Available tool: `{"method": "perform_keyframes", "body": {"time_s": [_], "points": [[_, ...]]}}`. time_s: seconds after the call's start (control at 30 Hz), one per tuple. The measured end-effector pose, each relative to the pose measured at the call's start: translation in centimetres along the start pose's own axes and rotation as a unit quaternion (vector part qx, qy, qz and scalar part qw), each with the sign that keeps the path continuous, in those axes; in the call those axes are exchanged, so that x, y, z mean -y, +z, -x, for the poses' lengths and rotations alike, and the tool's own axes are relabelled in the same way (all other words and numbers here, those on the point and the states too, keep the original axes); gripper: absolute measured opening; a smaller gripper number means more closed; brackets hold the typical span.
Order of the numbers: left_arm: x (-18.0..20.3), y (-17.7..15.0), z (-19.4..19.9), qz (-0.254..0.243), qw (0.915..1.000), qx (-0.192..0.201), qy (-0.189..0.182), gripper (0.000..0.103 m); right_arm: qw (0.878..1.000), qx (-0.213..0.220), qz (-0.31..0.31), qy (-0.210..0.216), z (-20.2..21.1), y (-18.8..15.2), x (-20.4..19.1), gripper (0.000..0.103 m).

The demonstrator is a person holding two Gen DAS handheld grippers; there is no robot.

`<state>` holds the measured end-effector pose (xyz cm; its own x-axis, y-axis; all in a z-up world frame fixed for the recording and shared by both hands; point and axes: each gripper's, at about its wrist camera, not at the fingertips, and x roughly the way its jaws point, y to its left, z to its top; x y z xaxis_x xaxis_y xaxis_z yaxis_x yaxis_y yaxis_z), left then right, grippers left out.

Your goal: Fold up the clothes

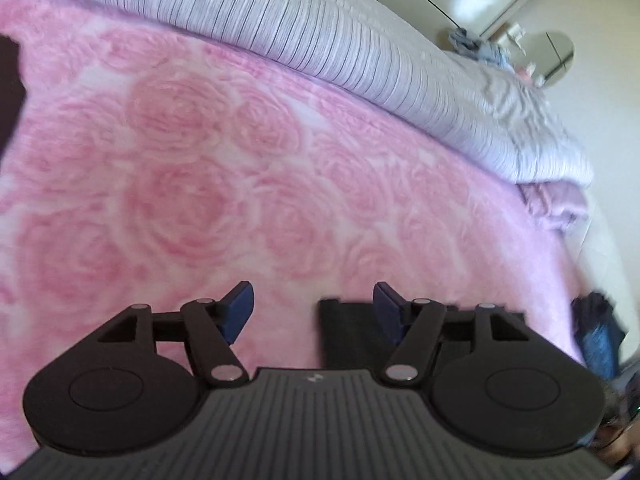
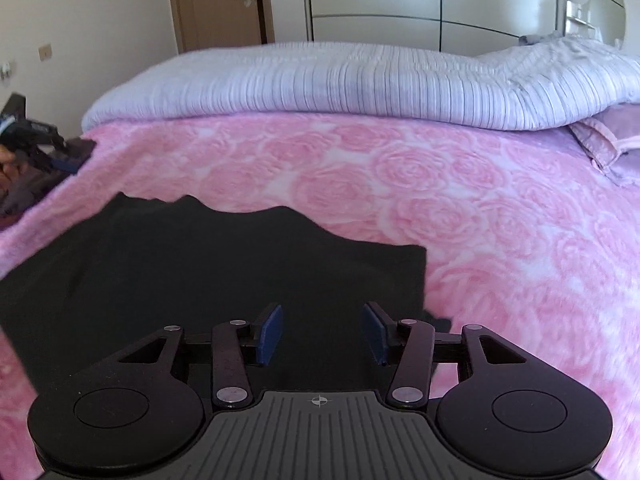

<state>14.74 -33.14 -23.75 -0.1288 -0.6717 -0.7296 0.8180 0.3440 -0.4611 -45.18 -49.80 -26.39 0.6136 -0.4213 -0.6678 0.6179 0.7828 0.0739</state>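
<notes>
A black garment (image 2: 192, 264) lies flat on the pink rose-patterned blanket (image 2: 460, 208), at the lower left of the right wrist view. My right gripper (image 2: 322, 330) is open and empty, its blue pads (image 2: 270, 332) just above the garment's near right part. My left gripper (image 1: 314, 310) is open and empty over the blanket (image 1: 200, 184); a corner of the black garment (image 1: 348, 332) shows under its right finger. In the right wrist view the left gripper (image 2: 66, 158) sits at the far left edge, by the blanket's edge.
A striped lilac duvet (image 2: 340, 84) is bunched along the far side of the bed, with a mauve pillow (image 2: 608, 140) at the right. A wooden door (image 2: 224, 4) and white wardrobe (image 2: 420, 0) stand behind. Dark clothing (image 1: 596, 336) lies at the blanket's right edge.
</notes>
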Motion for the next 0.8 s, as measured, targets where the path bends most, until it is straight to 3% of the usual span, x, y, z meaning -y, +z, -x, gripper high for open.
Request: {"method": "perform_keyframes", "body": {"time_s": [0.2,0.3,0.37,0.4,0.47,0.53,0.6,0.7,0.8], "points": [[3.4,-9.3,2.8,-0.095,0.9946,-0.026,-0.031,0.061,1.000,0.003,0.010,-0.019,3.1,-4.7,-3.3,0.050],[5.1,-14.8,4.7,-0.140,0.9896,-0.013,-0.032,0.061,0.999,0.004,-0.002,-0.034,4.7,-7.8,-4.5,0.050],[6.3,-18.4,5.8,-0.175,0.9841,-0.005,-0.029,0.061,0.999,0.002,-0.003,-0.036,5.6,-9.5,-5.2,0.050],[7.3,-20.2,5.9,-0.221,0.9751,-0.009,-0.008,0.061,0.999,-0.008,0.014,-0.042,5.9,-10.4,-5.7,0.050],[9.4,-23.6,5.9,-0.316,0.9472,-0.017,0.052,0.057,0.995,-0.042,0.062,-0.071,5.8,-11.8,-6.9,0.050],[11.1,-26.7,5.9,-0.401,0.9097,-0.017,0.105,0.054,0.986,-0.059,0.116,-0.103,6.0,-12.7,-8.3,0.050],[13.1,-29.5,6.5,-0.483,0.8642,0.009,0.141,0.052,0.981,-0.046,0.151,-0.109,6.8,-12.9,-9.5,0.051],[15.7,-32.9,6.9,-0.583,0.7980,0.047,0.145,0.058,0.968,-0.029,0.223,-0.114,7.4,-13.4,-11.6,0.052],[16.7,-35.3,4.8,-0.658,0.7349,0.044,0.156,0.063,0.925,-0.038,0.352,-0.134,5.7,-14.7,-14.1,0.055]]}}
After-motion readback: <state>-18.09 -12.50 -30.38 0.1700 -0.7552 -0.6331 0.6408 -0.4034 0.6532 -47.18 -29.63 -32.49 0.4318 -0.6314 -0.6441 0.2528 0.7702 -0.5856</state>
